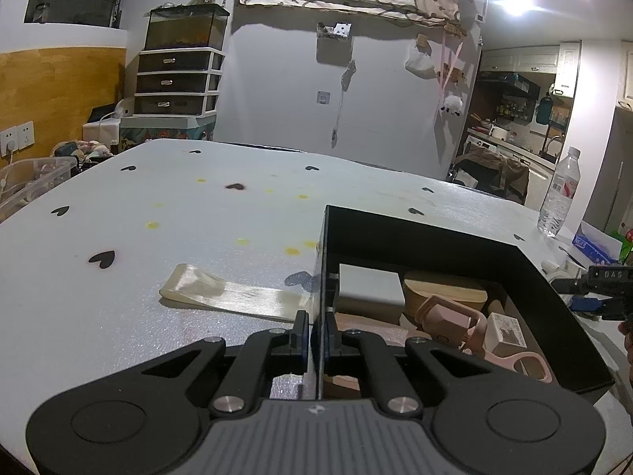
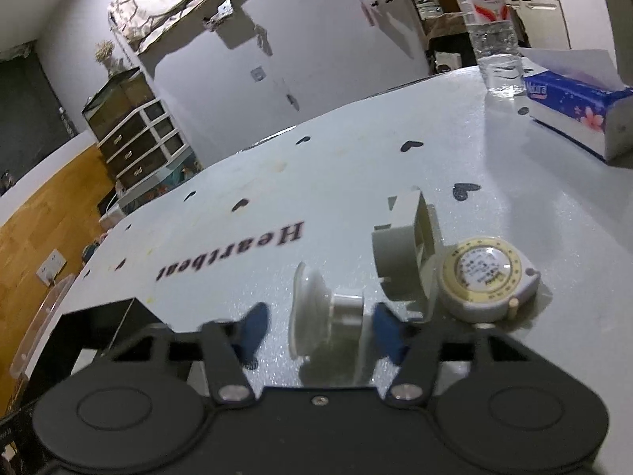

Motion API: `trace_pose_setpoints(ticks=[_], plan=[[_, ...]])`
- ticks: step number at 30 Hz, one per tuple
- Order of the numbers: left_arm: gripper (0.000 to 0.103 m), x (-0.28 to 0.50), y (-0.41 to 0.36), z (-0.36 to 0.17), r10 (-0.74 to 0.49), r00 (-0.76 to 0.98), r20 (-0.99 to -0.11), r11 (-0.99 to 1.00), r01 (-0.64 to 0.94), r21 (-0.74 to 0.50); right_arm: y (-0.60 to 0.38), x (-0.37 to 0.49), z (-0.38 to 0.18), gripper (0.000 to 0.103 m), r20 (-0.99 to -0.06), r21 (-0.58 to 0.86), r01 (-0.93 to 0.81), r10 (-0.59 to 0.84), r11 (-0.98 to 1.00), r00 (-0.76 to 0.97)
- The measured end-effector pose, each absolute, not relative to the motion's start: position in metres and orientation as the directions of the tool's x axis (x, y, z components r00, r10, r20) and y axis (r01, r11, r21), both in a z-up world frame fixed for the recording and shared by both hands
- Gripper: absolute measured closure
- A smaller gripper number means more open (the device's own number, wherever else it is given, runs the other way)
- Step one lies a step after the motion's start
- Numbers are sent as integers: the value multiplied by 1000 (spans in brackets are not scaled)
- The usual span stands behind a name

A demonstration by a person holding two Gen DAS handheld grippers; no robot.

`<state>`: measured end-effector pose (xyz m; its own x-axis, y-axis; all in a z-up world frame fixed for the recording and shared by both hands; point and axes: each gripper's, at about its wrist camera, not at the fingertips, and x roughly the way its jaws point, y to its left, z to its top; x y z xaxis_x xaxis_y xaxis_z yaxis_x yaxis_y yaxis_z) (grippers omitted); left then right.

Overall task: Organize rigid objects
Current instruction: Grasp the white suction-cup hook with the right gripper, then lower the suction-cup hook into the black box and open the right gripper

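Closest to the lens in the left wrist view, the left gripper point(image 1: 316, 332) has its jaws drawn together on the near-left wall of the black box point(image 1: 435, 233), one finger outside the wall and one inside, pads pressing the thin panel. Inside the box lie a white block point(image 1: 370, 283), a round wooden piece point(image 1: 445, 293), a pink handled item point(image 1: 455, 320) and a small printed carton point(image 1: 508, 332), packed close together. A strip of clear tape point(image 1: 229, 293) lies flat on the white tablecloth point(image 1: 178, 206) just left of the box. In the right wrist view, the right gripper point(image 2: 320, 328) stands partly open, blue pads point(image 2: 253, 328) blurred; no earlier frame to compare. A white suction-cup hook point(image 2: 328, 312) lies on its side between the pads; right pad seems at its edge, left pad apart from it, so not gripped. Just right of it: a grey-white round plastic holder point(image 2: 403, 253), tilted, and a tape measure point(image 2: 486, 281) touching or just beside it. Far right: water bottle point(image 2: 490, 23), tissue pack point(image 2: 577, 111).
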<state>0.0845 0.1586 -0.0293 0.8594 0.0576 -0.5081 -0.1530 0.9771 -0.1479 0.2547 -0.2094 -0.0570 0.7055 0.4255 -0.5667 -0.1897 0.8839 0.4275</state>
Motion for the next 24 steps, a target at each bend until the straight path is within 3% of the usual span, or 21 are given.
trace_pose_setpoints(ticks=[1, 10, 17, 24], plan=[[96, 85, 159, -30, 57, 859, -508, 977, -153, -148, -209, 253, -55, 63, -568, 420, -192, 422, 887, 706], [96, 86, 158, -30, 57, 860, -507, 977, -153, -149, -201, 235, -42, 69, -551, 352, -302, 456, 886, 698], [96, 87, 159, -31, 56, 860, -507, 977, -153, -150, -188, 215, -12, 69, -484, 344, -431, 551, 834, 680], [96, 87, 159, -31, 56, 860, -507, 977, -153, -151, -148, 178, 26, 69, -439, 259, -700, 727, 665, 528]])
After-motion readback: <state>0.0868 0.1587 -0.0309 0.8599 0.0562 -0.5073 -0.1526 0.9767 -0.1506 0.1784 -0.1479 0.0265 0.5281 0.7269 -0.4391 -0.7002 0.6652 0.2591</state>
